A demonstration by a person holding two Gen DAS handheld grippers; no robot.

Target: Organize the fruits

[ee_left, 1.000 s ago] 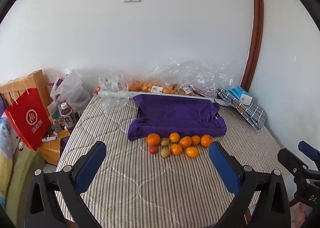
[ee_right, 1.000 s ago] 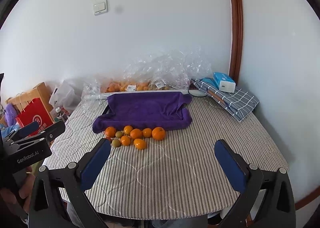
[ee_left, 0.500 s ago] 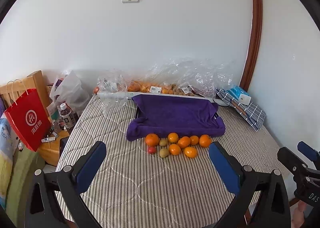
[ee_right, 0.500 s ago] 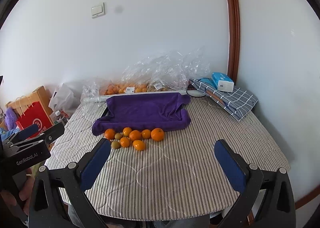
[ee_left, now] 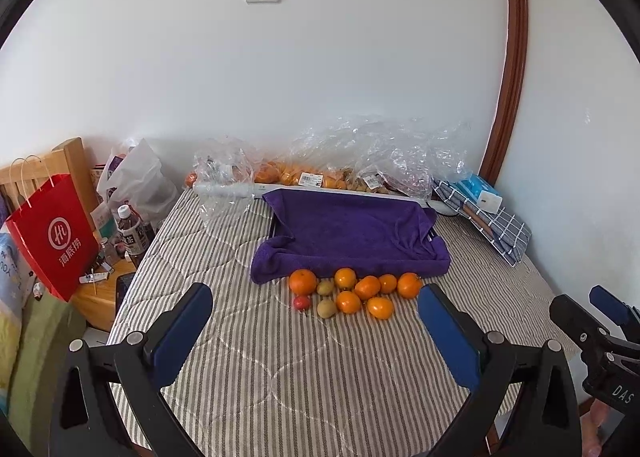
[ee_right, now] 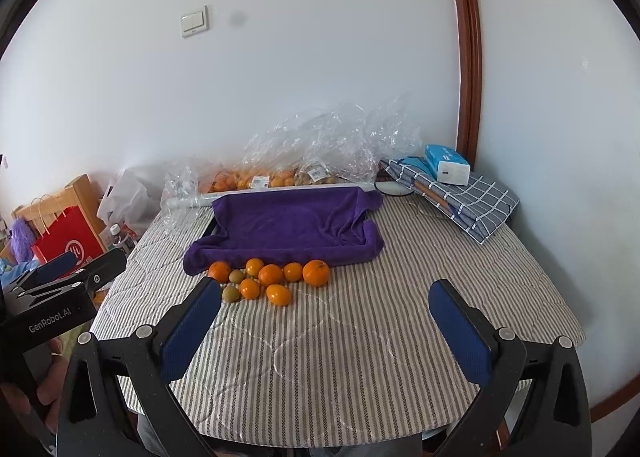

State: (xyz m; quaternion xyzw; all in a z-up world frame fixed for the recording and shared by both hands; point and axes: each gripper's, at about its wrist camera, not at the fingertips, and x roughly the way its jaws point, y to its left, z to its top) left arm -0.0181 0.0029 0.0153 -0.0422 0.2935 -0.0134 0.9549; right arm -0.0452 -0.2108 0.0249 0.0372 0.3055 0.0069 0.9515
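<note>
Left tool (ee_left: pixel 316 313): blue pads apart, empty, lower frame.
Right tool (ee_right: pixel 325 309): apart, empty.
Small round orange fruits (ee_left: pixel 367 287): clustered mid-frame, touching folded purple towel (ee_left: pixel 352 233).

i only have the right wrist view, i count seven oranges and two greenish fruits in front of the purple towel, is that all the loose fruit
Observer: No. The left wrist view shows one more, a small red fruit at the left end of the group, next to the nearer greenish fruit. In your view a pad of the right hand-held gripper covers it.
Operator: is the left one open, i only see it side on
Observer: Yes. The pads of the left hand-held gripper stand wide apart with nothing between them.
</note>
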